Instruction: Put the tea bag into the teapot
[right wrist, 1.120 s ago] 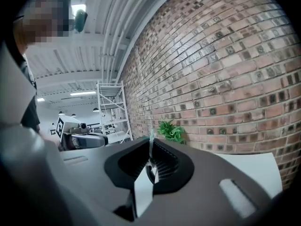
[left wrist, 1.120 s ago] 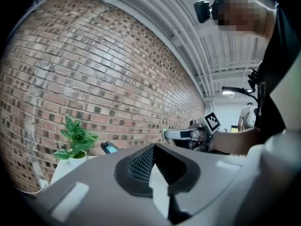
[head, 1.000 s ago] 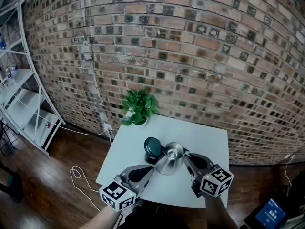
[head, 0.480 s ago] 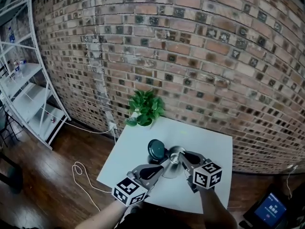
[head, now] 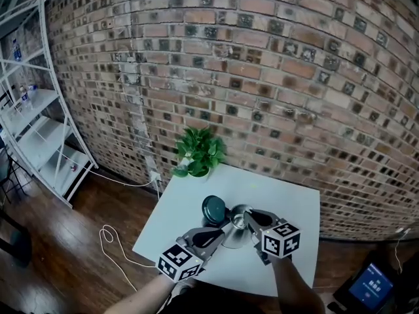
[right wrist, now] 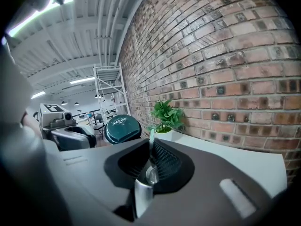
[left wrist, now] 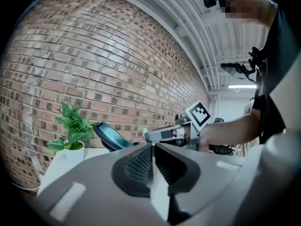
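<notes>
Brick wall (head: pixel 262 77) at the back, wooden floor (head: pixel 65 241) with a white cable (head: pixel 108 237) looped on it, a white shelving rack (head: pixel 33 129) off to the left, and a small white table (head: pixel 288 195) pushed up against the bricks with a potted plant (head: pixel 198 154) at its far edge. Writing-wise there's not much. The dark teal round tin (head: pixel 214 209) has pale lettering on its tilted-up lid in the right gripper view, but it's too small for me to read. The blue screen (head: pixel 373 286) down in the corner is unreadable too. The steel teapot (head: pixel 234 235) stands upright just beside the tin with its mouth open to the top, sitting between the two grippers. The right gripper (right wrist: pixel 151 159) has its jaws closed on the tea bag (right wrist: pixel 151 136), which is a thin pale thing seen edge-on. Its long axis runs up along the pads, a pale tip pokes out past the jaw tips, and there's a shiny silvery bit lower down. In the head view that gripper's nose sits right at the teapot's mouth, though I can't tell if it's touching the rim. The left gripper (left wrist: pixel 153 159) sits against the teapot's near-left side with its jaws pulled almost together. A pale sliver shows in the slit and I can't make out what it is.
</notes>
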The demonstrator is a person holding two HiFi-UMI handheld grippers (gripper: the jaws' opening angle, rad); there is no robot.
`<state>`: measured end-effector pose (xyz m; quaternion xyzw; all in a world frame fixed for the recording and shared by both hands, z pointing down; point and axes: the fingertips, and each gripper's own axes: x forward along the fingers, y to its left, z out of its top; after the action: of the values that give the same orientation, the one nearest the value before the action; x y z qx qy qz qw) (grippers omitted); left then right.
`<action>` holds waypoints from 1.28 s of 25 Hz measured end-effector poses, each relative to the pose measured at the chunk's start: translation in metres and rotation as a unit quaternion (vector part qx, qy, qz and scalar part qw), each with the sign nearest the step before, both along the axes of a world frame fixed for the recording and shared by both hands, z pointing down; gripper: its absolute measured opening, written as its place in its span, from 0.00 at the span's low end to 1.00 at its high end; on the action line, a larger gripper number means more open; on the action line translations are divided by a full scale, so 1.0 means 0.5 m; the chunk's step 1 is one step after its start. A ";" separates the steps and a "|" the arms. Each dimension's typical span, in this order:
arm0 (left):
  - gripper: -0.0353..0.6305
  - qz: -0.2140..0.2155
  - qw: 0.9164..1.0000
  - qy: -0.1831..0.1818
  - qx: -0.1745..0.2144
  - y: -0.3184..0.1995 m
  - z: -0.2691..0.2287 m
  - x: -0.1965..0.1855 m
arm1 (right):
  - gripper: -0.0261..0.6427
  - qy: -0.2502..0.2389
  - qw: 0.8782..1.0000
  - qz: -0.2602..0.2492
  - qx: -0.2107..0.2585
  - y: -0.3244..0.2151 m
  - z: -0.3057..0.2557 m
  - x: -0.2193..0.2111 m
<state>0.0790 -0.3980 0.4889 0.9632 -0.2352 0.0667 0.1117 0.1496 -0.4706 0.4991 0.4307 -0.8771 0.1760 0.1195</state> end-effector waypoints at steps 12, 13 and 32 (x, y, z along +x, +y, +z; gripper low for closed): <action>0.06 -0.008 1.000 -0.006 -0.012 0.000 0.018 -0.022 | 0.15 0.004 1.000 -0.008 0.002 -0.015 -0.001 -0.012; 0.06 -0.009 1.000 -0.005 -0.012 0.001 0.017 -0.023 | 0.15 0.003 1.000 -0.006 0.003 -0.015 -0.003 -0.009; 0.06 0.003 1.000 -0.003 -0.016 0.030 0.027 -0.017 | 0.15 -0.035 0.998 0.047 0.026 0.041 -0.043 0.072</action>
<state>0.0704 -0.3832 0.5023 0.9617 -0.2318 0.0740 0.1264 0.1857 -0.4501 0.4776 0.4680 -0.8637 0.1741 0.0688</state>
